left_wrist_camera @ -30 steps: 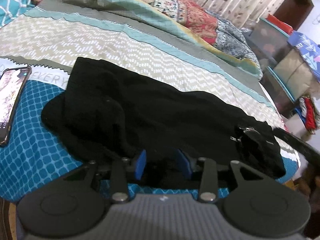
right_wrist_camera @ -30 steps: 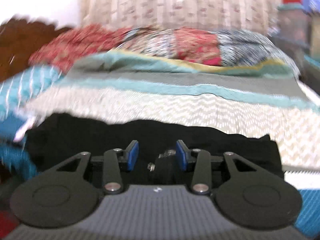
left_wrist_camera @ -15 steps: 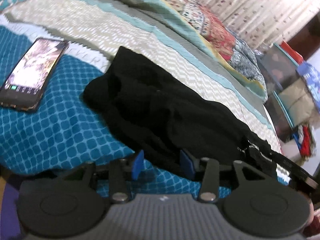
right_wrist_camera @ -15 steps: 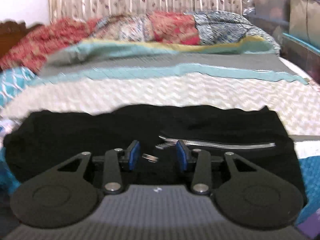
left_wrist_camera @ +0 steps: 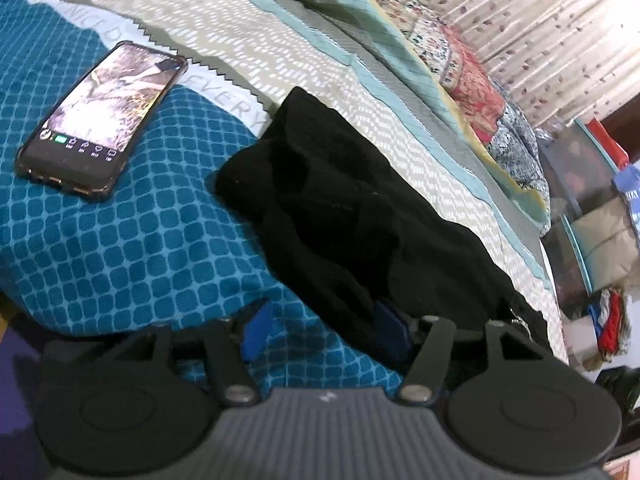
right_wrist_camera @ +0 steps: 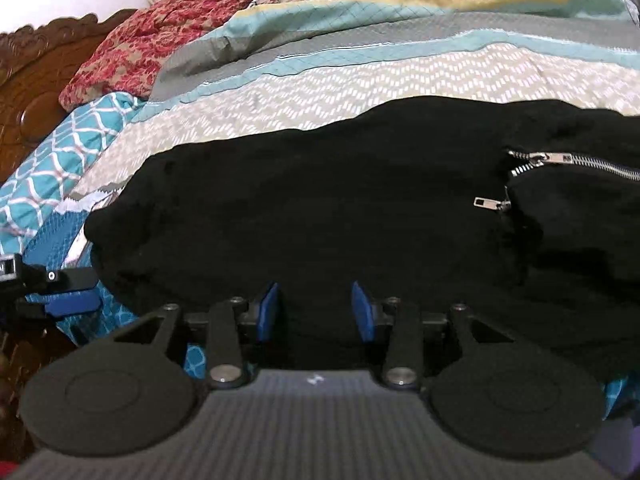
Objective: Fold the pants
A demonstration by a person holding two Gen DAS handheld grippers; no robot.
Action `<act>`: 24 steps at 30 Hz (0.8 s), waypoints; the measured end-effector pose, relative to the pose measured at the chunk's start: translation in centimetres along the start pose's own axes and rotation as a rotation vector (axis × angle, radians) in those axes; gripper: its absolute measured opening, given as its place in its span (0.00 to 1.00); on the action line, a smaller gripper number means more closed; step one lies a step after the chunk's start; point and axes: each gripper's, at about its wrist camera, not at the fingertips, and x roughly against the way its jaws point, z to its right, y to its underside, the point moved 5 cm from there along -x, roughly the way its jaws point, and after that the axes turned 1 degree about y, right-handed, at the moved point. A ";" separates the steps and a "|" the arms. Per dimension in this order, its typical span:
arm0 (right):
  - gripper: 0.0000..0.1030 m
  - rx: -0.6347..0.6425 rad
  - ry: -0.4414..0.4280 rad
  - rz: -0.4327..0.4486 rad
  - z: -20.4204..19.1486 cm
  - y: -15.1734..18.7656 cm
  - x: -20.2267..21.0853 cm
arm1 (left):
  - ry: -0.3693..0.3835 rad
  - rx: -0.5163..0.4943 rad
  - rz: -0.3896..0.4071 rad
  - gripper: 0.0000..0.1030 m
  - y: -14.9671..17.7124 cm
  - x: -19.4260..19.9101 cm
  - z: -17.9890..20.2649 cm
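The black pants [left_wrist_camera: 360,216] lie folded in a long bundle across the bed; they also fill the right wrist view [right_wrist_camera: 320,208], with a silver zipper [right_wrist_camera: 568,164] at their right end. My left gripper [left_wrist_camera: 324,330] is open at the bed's front edge, its right pad touching the pants' near edge, its left pad over the blue blanket. My right gripper [right_wrist_camera: 316,312] is open, its blue pads astride the pants' near edge, not closed on the cloth. The left gripper's tip [right_wrist_camera: 64,292] shows at the far left of the right wrist view.
A phone [left_wrist_camera: 104,120] with a lit screen lies on the blue checked blanket [left_wrist_camera: 140,240] left of the pants. Patterned bedding and pillows [right_wrist_camera: 240,20] lie behind. A wooden headboard [right_wrist_camera: 36,80] stands left; boxes and clutter [left_wrist_camera: 592,208] stand beside the bed at right.
Both grippers have slid left along the pants' near edge. The left one has opened wider and moved off the cloth toward the blanket; the zipper now sits far right in the right view.
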 end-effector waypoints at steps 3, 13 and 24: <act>0.42 -0.036 -0.007 -0.003 0.4 0.4 0.4 | -0.002 0.009 -0.005 0.60 -0.1 -0.3 -0.1; 0.42 -0.044 -0.016 -0.002 0.5 0.6 0.3 | -0.001 0.010 -0.018 0.76 -0.6 -1.2 0.7; 0.42 -0.051 -0.029 -0.001 1.1 0.7 0.4 | 0.008 0.036 -0.030 0.87 -1.3 -2.5 1.0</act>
